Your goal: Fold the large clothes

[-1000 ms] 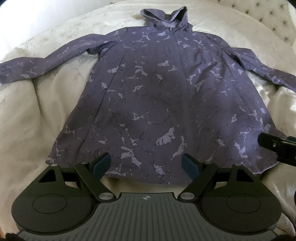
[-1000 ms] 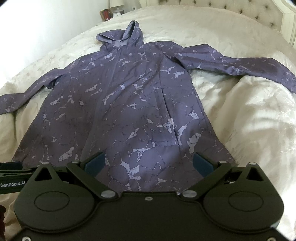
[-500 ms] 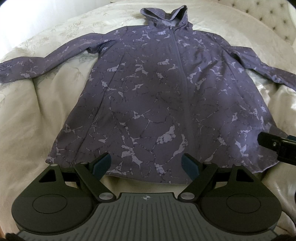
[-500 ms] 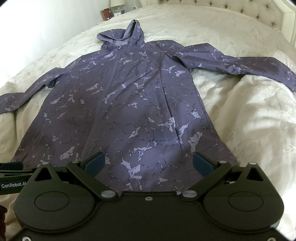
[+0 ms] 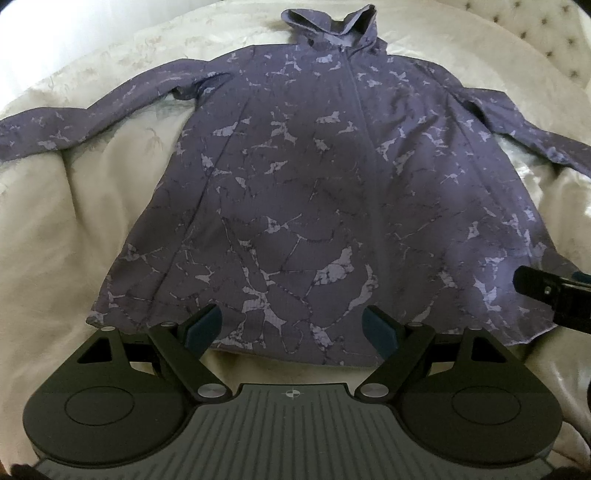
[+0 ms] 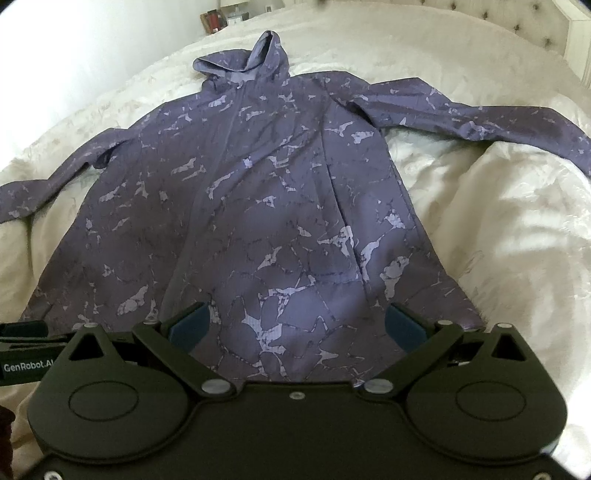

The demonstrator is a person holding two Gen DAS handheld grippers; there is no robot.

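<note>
We see the purple hooded jacket spread flat and front-up on the cream bed, not yet folded. Its long axis runs straight away from us: the hem lies nearest, just ahead of both tools, and the hood lies farthest. The sleeves reach out sideways, one to each side.

Our left tool has its jaws wide and holds nothing; its blue pads sit just over the hem, toward the left half of it. Our right tool is equally wide and empty, above the right half of the hem. So each tool is nearer its own lower corner, and we judge the first fold starts from there or from a sleeve: the left sleeve suits the left tool, the right sleeve the right one.

The left view shows the left sleeve out to near its end and the bare quilt beside the left side seam; the right sleeve is cut off at the frame edge there. It also catches the right tool as a dark shape over the jacket's right hem corner. The right view gives the right sleeve draped over a raised ridge of quilt, and a nightstand beyond the bed, which the left view misses.
</note>
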